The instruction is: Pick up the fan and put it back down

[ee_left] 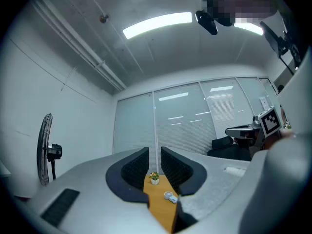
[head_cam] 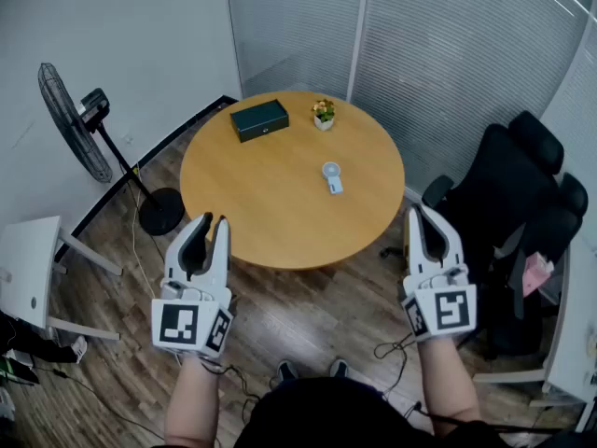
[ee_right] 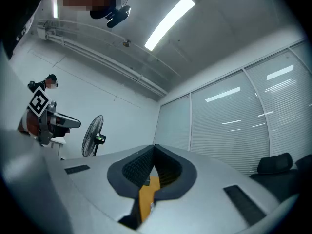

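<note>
One fan lies head away, handle nearward; left gripper jaws slightly apart, right gripper jaws closed.

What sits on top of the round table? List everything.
On the round table sit a dark box, a small potted plant and a small white fan, each apart from the others. The box's contents are covered by its lid.

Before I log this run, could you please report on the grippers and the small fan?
Left gripper open, empty; right gripper shut, empty. Small white fan lies on the round table, untouched. Nothing between it and the grippers.
</note>
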`<state>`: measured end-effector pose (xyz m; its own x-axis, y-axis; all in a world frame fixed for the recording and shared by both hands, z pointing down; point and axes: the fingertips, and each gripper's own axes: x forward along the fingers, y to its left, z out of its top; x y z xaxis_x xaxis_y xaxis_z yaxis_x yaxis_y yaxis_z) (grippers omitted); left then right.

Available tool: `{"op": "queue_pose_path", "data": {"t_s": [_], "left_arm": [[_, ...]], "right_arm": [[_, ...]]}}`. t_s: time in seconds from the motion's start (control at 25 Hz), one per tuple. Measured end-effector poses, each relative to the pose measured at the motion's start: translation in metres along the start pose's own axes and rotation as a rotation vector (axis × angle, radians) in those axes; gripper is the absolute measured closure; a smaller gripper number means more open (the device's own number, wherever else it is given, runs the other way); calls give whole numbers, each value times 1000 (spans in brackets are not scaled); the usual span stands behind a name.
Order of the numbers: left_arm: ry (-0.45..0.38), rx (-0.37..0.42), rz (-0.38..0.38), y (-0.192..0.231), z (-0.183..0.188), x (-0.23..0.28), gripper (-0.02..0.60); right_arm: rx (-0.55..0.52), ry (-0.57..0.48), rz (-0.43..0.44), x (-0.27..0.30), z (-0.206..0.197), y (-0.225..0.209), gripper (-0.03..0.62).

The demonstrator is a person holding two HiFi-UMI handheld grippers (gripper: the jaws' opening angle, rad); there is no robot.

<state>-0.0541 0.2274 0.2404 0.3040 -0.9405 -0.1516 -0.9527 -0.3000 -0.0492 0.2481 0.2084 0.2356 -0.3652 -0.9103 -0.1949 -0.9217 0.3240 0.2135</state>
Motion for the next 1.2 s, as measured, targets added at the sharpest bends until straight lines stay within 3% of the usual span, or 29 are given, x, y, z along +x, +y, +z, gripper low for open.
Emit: {"op": "queue_pose_path", "data": {"t_s": [0.28,0.48,0.64,0.84,1.2], "left_arm": [[0,14,12,-38,11,-3,506],[-20,25,55,-61,22,-6,503],[0,28,80,-78,18,-3,389],[24,32,114,-97,12,-9,362],[59,34,191,-79,-2,-12,362]], "right_arm": [[29,-19,7,-22,3,-29,591],[129,-61,-2,-35,2,-63,577],[147,-59,15,-39,-5,-83,493],[160,-49,54,-41,-15,-96,448],[194,-17,86,-16,-37,-98,448]]}}
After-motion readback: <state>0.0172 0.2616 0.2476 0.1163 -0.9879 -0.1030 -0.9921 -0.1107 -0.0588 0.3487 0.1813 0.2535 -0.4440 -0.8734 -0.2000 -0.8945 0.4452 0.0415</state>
